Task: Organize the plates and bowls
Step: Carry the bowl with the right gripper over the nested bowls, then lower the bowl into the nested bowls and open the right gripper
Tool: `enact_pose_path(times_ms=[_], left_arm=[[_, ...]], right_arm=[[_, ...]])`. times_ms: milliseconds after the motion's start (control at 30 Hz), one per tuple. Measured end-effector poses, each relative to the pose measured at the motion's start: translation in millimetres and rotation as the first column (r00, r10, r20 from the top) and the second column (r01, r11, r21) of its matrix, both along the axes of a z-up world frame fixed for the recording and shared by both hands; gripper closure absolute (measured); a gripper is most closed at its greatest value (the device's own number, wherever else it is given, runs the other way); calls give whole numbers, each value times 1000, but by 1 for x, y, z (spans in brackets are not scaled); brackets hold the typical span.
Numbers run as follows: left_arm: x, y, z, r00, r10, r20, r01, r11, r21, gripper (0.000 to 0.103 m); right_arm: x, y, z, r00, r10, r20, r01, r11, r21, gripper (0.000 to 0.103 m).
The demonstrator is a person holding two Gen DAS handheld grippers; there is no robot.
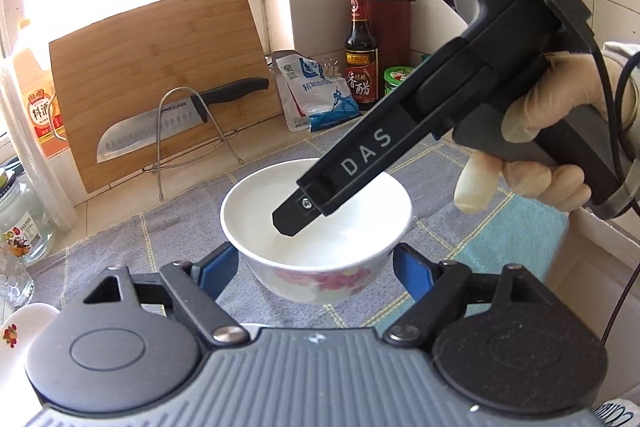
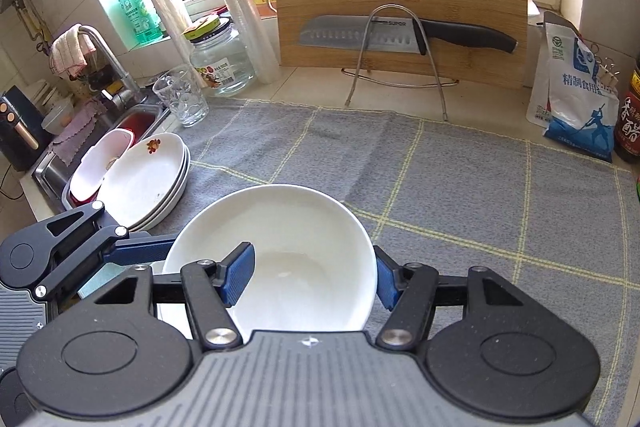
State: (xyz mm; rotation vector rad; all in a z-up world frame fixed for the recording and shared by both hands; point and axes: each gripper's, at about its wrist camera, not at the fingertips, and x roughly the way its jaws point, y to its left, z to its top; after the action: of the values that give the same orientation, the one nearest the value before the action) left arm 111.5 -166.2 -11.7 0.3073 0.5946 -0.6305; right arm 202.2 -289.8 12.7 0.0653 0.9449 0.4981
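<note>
Centrally, white ceramic bowl with pink flower print on outer wall sits upright on grey checked cloth, glossy inside. Left gripper jaws spread either side of bowl, near side, not pinching. Right gripper jaws spread, one blue finger inside bowl, other outside rim. Stack of white plates lies left, by sink.

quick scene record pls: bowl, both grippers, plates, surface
bowl: white, upright on the mat, pink flowers outside
right gripper: open, one finger inside the bowl, one outside its rim
left gripper: open, jaws flanking the bowl, apart from it
plates: stacked at the mat's sink-side edge
mat: grey checked cloth on the counter
</note>
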Motion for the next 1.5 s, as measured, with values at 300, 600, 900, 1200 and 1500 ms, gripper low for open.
enact_pose_path(times_ms=[300, 600, 900, 1200, 1500], left_arm=[[-6, 50, 2, 999, 31, -8, -31, 1000, -4, 19], [-9, 82, -4, 997, 66, -48, -67, 998, -2, 19], [-12, 93, -12, 993, 75, -90, -75, 997, 3, 19], [-13, 96, -19, 990, 76, -119, -77, 997, -1, 19], [-13, 95, -20, 989, 69, -130, -70, 998, -4, 19]], right_arm=[[-7, 49, 3, 999, 39, -1, -39, 999, -7, 36], [-12, 83, -4, 997, 75, -27, -75, 997, -1, 36], [-18, 99, -18, 994, 87, -62, -88, 996, -13, 36], [-19, 103, -25, 993, 93, -76, -95, 995, -25, 36], [-19, 103, -29, 992, 94, -85, -97, 995, -36, 35]])
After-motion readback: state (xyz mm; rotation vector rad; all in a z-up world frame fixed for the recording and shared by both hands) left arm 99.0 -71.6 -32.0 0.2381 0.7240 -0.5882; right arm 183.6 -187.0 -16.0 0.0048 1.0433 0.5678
